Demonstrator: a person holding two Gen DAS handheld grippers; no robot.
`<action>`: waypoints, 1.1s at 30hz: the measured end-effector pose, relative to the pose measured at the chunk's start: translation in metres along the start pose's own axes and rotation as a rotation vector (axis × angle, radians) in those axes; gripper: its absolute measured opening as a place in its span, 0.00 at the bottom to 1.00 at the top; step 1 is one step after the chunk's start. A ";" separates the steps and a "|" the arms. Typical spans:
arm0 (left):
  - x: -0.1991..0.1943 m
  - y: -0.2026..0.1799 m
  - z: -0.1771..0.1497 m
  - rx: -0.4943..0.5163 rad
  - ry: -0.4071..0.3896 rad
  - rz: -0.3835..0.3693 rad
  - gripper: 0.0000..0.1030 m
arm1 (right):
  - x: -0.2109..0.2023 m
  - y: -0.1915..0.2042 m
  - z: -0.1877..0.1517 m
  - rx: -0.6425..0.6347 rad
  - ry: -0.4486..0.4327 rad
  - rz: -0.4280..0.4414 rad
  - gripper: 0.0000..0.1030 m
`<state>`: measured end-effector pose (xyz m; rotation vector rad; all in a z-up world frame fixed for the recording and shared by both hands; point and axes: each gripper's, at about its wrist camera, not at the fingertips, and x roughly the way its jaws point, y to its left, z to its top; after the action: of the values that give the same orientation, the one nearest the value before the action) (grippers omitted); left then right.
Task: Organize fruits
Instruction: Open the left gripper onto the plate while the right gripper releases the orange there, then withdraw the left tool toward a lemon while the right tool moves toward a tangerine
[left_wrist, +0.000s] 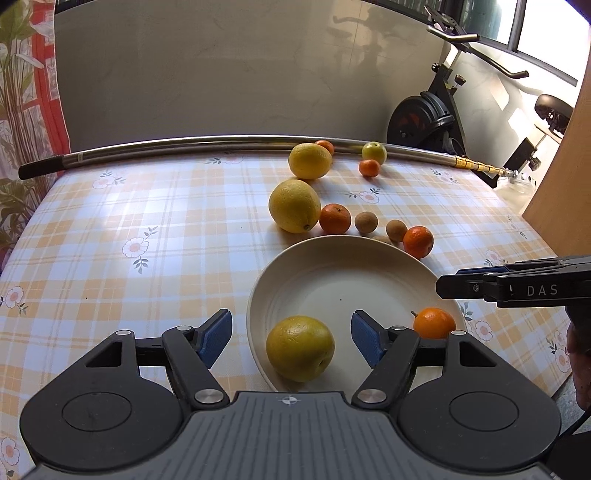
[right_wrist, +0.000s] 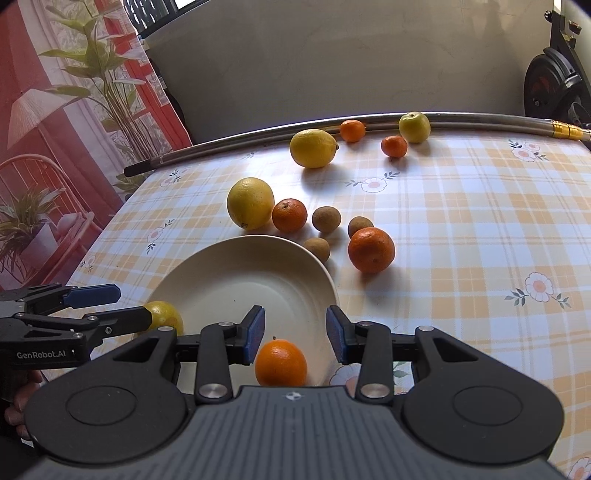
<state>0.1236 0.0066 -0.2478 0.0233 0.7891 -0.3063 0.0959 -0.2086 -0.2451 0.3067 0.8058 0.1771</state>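
Note:
A cream plate (left_wrist: 332, 273) (right_wrist: 236, 266) sits on the checked tablecloth. A yellow-green citrus (left_wrist: 300, 348) (right_wrist: 166, 314) lies at its near left edge, an orange (left_wrist: 434, 323) (right_wrist: 280, 362) at its near right edge. My left gripper (left_wrist: 291, 336) is open around the citrus without touching it. My right gripper (right_wrist: 295, 334) is open just above the orange. Beyond the plate lie two large lemons (left_wrist: 294, 205) (left_wrist: 309, 161), several small oranges (left_wrist: 334, 219) (right_wrist: 371, 250), three brown fruits (left_wrist: 366, 223) and a green apple (left_wrist: 373, 152).
A metal pole (left_wrist: 184, 147) lies along the table's far edge against a grey wall. An exercise bike (left_wrist: 443, 110) stands at the back right. A patterned curtain (right_wrist: 55, 129) hangs at the left. A wooden panel (left_wrist: 569, 155) stands at the right.

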 end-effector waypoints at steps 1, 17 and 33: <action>-0.003 0.000 0.001 0.001 -0.014 0.001 0.79 | -0.001 -0.001 0.001 0.003 -0.005 -0.003 0.39; -0.032 0.036 0.048 -0.054 -0.119 0.140 0.81 | -0.036 -0.033 0.036 0.054 -0.142 -0.101 0.47; -0.027 0.058 0.063 -0.189 -0.057 0.215 0.83 | -0.036 -0.046 0.041 0.125 -0.135 -0.118 0.90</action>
<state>0.1657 0.0603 -0.1896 -0.0774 0.7489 -0.0283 0.1032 -0.2702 -0.2092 0.3832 0.7001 -0.0051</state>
